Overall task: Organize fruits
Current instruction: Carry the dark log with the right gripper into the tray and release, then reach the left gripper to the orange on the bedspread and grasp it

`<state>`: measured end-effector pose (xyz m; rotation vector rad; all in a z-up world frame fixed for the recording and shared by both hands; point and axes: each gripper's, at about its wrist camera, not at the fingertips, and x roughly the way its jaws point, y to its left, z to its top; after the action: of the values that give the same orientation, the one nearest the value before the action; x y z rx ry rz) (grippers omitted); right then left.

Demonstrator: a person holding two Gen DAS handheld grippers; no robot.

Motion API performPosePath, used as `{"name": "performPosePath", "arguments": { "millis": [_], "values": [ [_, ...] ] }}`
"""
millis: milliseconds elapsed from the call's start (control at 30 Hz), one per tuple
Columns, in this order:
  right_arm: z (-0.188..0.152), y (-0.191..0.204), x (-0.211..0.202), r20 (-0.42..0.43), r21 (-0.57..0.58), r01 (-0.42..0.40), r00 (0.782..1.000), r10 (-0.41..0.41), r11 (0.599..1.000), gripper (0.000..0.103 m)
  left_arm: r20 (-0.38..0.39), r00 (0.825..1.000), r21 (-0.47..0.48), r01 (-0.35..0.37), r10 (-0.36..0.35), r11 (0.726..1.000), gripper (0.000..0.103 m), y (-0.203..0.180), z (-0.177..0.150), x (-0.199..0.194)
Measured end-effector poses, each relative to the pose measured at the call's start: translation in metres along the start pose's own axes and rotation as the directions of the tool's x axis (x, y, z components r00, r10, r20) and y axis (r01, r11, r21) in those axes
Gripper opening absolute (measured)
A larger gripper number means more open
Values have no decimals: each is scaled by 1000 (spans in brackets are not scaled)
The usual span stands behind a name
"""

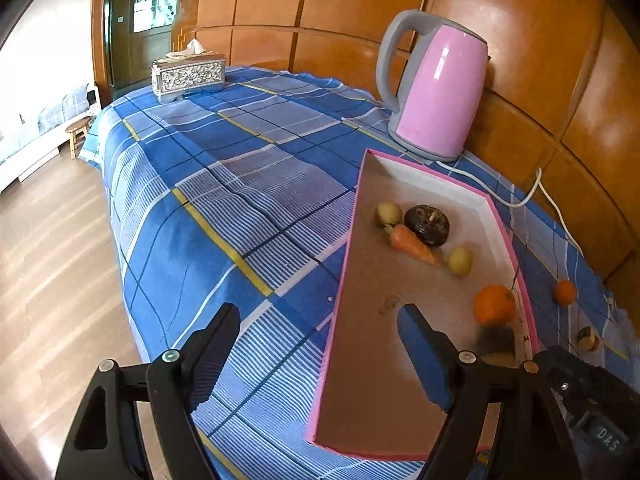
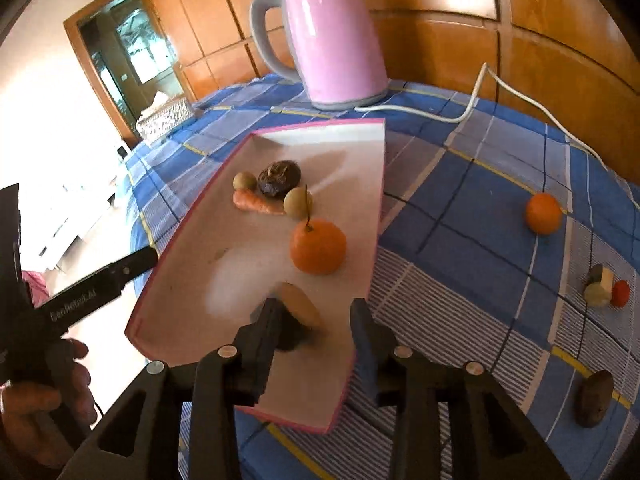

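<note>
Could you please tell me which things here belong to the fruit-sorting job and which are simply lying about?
Job: pink tray, orange in tray, carrot, loose orange, brown fruit on cloth.
Lying about: pink kettle, its cable, tissue box.

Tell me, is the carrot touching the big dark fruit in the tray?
Touching. In the left wrist view the carrot lies right against the dark fruit, no tray floor showing between them.

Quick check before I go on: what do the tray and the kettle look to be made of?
Tray: seemingly cardboard or paperboard, matte beige floor with thin pink-edged walls and sharp folded corners. Kettle: glossy pink body, probably painted metal or plastic, given the bright window reflections; its handle and base look like matte grey plastic.
</note>
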<state>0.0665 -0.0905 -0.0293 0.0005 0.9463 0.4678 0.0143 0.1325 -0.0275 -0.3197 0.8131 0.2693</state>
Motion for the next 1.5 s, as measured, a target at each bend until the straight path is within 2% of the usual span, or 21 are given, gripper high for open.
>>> {"name": "performPosePath", "arguments": {
  "millis": [367,600,667,967,1267,1500],
  "values": [
    [-13,-20,-28,64,81,47,997,-53,996,39,25,999,43,27,-28,999,83,-13,-3,-10],
    [-26,-39,-47,97,130,129,985,-142,983,42,31,999,80,42,-44,996,83,-22,-7,-13],
    [-30,-46,-52,108,142,162,978,-178,977,48,34,998,87,46,-49,995,83,-24,-8,-14],
    [-44,-82,-70,121,215,283,942,-313,935,48,29,997,118,65,-69,991,83,-33,-13,-16],
    [-58,-112,-84,114,285,349,913,-393,893,48,18,996,144,80,-84,986,83,-41,-18,-18],
    [-69,-131,-96,106,337,417,874,-474,844,48,17,994,173,102,-107,980,83,-50,-22,-21]
  ]
}}
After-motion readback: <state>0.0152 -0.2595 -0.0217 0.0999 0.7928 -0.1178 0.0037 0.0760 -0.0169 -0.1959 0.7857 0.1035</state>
